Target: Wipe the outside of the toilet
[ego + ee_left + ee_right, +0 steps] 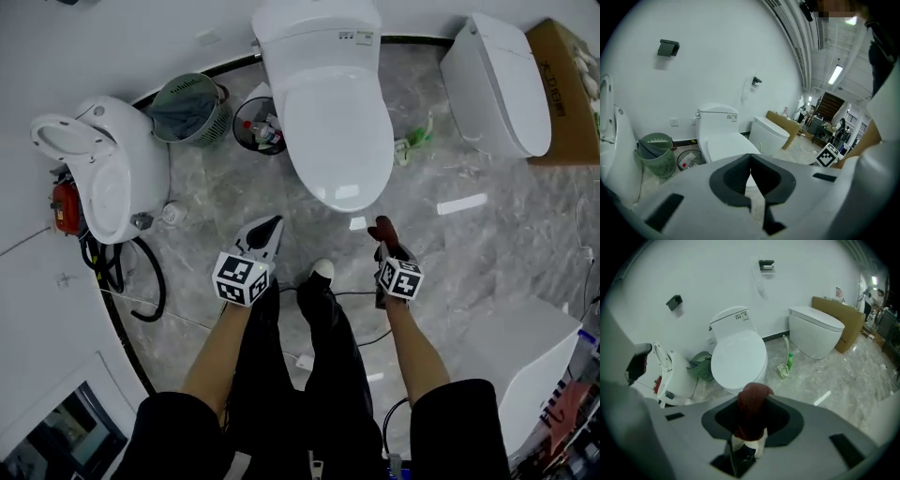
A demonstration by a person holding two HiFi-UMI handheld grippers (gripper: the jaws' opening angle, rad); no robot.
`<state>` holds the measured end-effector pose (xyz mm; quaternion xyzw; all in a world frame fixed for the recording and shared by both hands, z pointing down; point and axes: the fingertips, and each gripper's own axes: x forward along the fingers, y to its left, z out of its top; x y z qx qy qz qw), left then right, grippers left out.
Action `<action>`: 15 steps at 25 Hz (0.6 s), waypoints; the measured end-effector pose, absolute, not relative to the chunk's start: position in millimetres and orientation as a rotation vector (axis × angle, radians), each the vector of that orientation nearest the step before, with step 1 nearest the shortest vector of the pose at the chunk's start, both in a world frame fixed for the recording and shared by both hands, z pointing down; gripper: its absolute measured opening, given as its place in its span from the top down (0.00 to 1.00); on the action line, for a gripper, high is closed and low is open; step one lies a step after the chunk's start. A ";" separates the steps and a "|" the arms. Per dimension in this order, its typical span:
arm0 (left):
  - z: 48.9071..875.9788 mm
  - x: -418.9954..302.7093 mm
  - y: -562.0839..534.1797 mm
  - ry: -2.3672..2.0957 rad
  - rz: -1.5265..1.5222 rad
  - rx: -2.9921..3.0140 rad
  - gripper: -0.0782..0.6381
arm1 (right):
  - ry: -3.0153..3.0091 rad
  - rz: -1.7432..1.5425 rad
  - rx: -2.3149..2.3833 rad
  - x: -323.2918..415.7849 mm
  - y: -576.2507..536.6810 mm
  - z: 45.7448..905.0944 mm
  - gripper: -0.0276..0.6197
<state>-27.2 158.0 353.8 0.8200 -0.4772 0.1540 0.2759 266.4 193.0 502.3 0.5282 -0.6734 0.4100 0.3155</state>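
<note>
Left tongs [751, 163]: pressed together, dark pads meeting along one seam; low over the floor, aimed at the toilet.
Right tongs [751, 423]: pinching a dark red cloth [753, 399]; level with the left tongs and a little to their right, the two apart.
Cloth: bunched into a wad, bulging up past the tips of the right tongs; something paler showing beneath the red, too unclear to name.
Toilet [328, 122]: white, lid down, straight ahead of both tongs and touched by neither; rounded front nearest, closest to the right tongs; tank at the far end against the white wall [141, 37].
Floor [234, 187]: grey veined tile, under both tongs.
Shoe [322, 270]: pale toe, between the two tongs and just behind their tips; black trousers [309, 375] further back.
Forearms [225, 347]: bare, running back from the tongs to black sleeves.
Wire bin [258, 127]: ahead of the left tongs, just beside the toilet's left flank; scraps inside.
Green basket [187, 108]: ahead and further left of the left tongs, just beside the wire bin.
Open toilet [112, 169]: well to the left of the left tongs, seat raised; red device [64, 206] and black hoses [141, 281] at its near side.
Green bottle [790, 360]: on the floor ahead and right of the right tongs, between the toilet and the third toilet.
Third toilet [497, 84]: ahead and well to the right of the right tongs, lid down; cardboard box [562, 84] just beyond it.
</note>
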 end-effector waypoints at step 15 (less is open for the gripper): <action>175.1 -43.0 177.5 -1.307 0.403 2.381 0.89 | -2.074 1.081 1.431 158.5 192.3 266.8 0.77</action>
